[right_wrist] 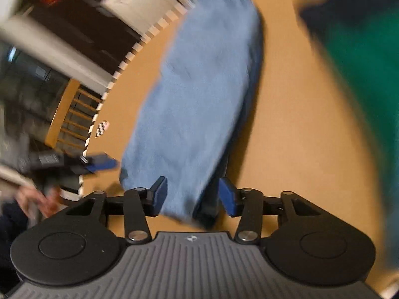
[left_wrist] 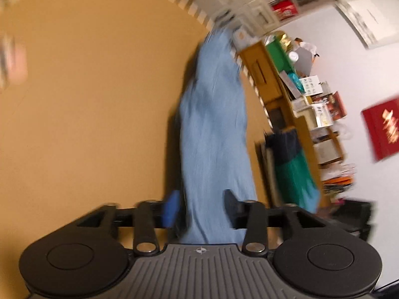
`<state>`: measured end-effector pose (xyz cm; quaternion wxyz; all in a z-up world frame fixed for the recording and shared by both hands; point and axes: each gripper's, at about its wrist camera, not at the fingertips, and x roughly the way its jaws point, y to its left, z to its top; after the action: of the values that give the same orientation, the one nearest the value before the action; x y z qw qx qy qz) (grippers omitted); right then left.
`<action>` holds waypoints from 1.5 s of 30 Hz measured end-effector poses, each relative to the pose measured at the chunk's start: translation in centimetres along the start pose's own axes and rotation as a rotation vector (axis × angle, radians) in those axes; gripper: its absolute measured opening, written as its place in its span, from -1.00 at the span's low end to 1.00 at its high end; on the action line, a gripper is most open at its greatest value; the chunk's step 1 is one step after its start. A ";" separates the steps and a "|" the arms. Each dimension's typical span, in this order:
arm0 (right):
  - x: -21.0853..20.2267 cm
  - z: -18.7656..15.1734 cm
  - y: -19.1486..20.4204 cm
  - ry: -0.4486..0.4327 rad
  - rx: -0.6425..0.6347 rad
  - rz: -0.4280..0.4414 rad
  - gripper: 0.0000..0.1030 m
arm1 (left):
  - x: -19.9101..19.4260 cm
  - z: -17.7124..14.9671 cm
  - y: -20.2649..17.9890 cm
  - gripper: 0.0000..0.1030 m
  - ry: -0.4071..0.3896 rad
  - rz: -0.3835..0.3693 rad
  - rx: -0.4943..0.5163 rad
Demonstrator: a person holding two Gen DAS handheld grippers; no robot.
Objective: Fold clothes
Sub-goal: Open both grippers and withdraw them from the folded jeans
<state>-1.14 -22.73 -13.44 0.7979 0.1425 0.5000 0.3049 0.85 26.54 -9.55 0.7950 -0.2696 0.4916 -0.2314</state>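
Both claws stand released — the left claw (left_wrist: 202, 209) and right claw (right_wrist: 193, 195) straddle the long blue garment (left_wrist: 214, 124), folded narrow on the tan bench (left_wrist: 87, 99) at frame centre — apparently letting the fold settle.

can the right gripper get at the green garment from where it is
Probably yes: the right gripper has open jaws, with only bare table between it and the green garment, though the blue cloth lies between its fingers.
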 end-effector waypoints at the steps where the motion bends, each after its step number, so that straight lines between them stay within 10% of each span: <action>1: -0.2 1.4 0.7 -0.033 -0.049 -0.011 -0.24 | 0.2 1.3 -1.9 0.04 -0.013 0.031 0.069; 5: 3.5 7.4 2.8 -0.116 -0.206 -0.081 -0.69 | 4.6 4.2 -8.5 0.07 -0.007 0.119 0.268; 9: 10.3 10.8 2.2 -0.052 -0.189 -0.104 -0.73 | 12.0 1.8 -9.4 -0.19 0.153 0.162 0.253; 15: 16.1 10.7 1.2 0.041 -0.239 -0.171 -0.90 | 12.8 -0.2 -7.9 -0.70 0.159 0.253 0.256; 21: 13.6 18.3 -0.2 -0.096 -0.137 -0.171 -0.78 | 11.4 -2.2 -8.1 -0.21 0.231 0.203 0.239; 27: 17.8 23.0 -0.8 -0.120 -0.152 -0.229 -0.80 | 11.1 -3.0 -7.2 -0.23 0.192 0.178 0.133; 45: 21.5 24.5 -3.4 -0.103 -0.009 -0.177 -0.91 | 10.8 -3.8 -8.6 -0.22 0.177 0.206 0.183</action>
<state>28.45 -9.91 -19.28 0.8471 0.1097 0.4674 0.2279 0.95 12.56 -12.40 0.7894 -0.1227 0.5617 -0.2153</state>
